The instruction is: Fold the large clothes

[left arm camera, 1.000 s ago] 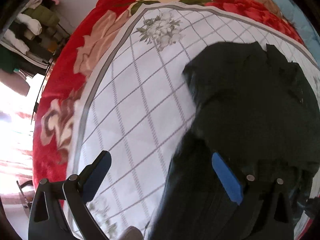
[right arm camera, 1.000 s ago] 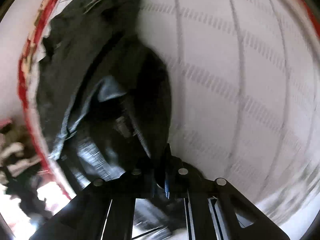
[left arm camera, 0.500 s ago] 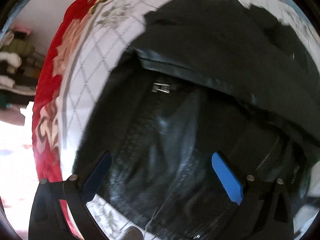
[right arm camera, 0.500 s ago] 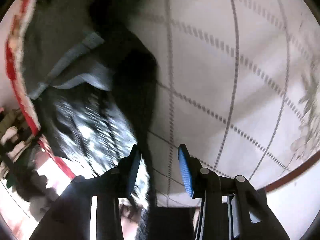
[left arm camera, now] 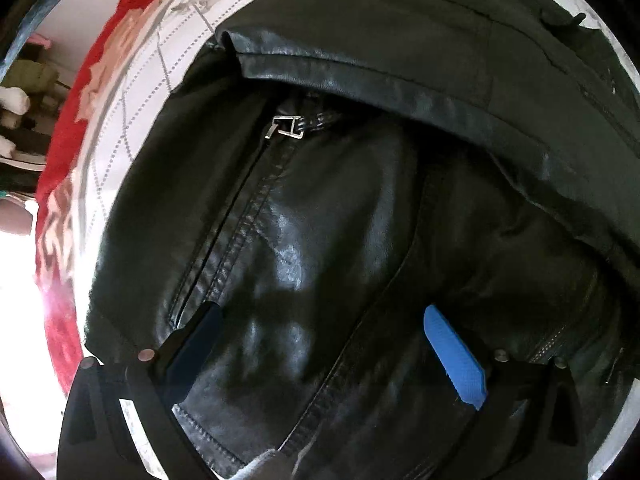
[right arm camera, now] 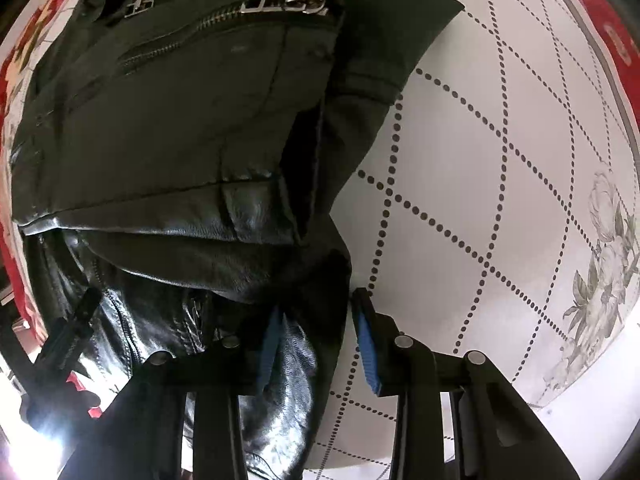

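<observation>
The black leather jacket (left arm camera: 360, 208) is lying part-folded on the quilted bedspread (right arm camera: 500, 200). Left gripper (left arm camera: 320, 344) is hovering wide open above it, gripping nothing. Right gripper (right arm camera: 316, 344), half open, is straddling the jacket's edge, unclamped. Next: pinching that edge and folding across.

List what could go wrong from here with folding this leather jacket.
1. The right tool stands open astride the jacket edge; closing there may pinch only one layer, so the fold could slide apart.
2. The left tool is open over glossy leather; a flat panel offers little to grip, and it may slip.
3. The metal zipper pull lies exposed on top and could snag or bulge when folded over the bedspread.
</observation>
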Motion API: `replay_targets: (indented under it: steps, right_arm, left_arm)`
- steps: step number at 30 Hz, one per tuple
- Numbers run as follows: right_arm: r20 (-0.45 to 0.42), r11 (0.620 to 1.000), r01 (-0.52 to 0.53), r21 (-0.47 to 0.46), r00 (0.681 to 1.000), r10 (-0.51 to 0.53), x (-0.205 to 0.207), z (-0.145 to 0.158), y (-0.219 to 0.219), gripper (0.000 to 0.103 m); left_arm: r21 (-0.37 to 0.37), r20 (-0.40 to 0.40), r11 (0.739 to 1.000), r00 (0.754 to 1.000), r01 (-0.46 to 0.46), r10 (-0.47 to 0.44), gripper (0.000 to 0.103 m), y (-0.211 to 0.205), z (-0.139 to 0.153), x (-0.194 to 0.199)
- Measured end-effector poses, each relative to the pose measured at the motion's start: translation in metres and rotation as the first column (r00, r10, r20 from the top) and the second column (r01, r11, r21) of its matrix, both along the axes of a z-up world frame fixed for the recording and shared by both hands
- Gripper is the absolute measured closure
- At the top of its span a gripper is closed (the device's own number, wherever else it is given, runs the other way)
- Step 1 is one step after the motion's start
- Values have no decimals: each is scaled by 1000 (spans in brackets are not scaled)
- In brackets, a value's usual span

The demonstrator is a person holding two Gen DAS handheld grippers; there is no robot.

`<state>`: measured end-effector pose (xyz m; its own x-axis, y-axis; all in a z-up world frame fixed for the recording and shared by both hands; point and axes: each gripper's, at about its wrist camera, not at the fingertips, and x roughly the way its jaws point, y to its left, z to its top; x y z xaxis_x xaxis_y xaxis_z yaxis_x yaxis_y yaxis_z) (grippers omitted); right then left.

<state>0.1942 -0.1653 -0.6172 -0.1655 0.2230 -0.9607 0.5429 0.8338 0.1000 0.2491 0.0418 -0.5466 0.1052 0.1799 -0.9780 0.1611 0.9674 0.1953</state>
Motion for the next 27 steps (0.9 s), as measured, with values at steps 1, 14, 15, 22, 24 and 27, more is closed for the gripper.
replay_targets:
  steps: [1, 14, 15, 22, 24, 27]
  right_arm:
    - [-5, 1000, -5, -2, 1000, 5, 1, 0, 0, 66]
    - [-11, 1000, -27, -4, 1000, 27, 9, -6, -17, 65]
    - [-10, 1000, -29, -9, 1000, 29, 8, -6, -15, 65]
    - [-48, 999, -16, -49, 999, 13, 7, -3, -3, 65]
    - [-61, 1000, -20, -19, 998, 19, 8, 2, 0, 63]
    - [-82, 996, -89, -5, 993, 89, -1, -5, 7, 62]
  left_arm:
    - [-11, 1, 1000, 1000, 10, -10, 0, 2, 0, 2]
    - [-91, -14, 995, 999, -34, 33, 0, 28, -7, 17]
    - [-93, -12, 995, 999, -34, 33, 0, 29, -7, 17]
    - [-103, -4, 994, 999, -33, 33, 0, 35, -8, 7]
    - [-104, -2, 994, 1000, -31, 31, 0, 34, -8, 3]
    - [-108, 1, 994, 1000, -26, 26, 0, 30, -4, 2]
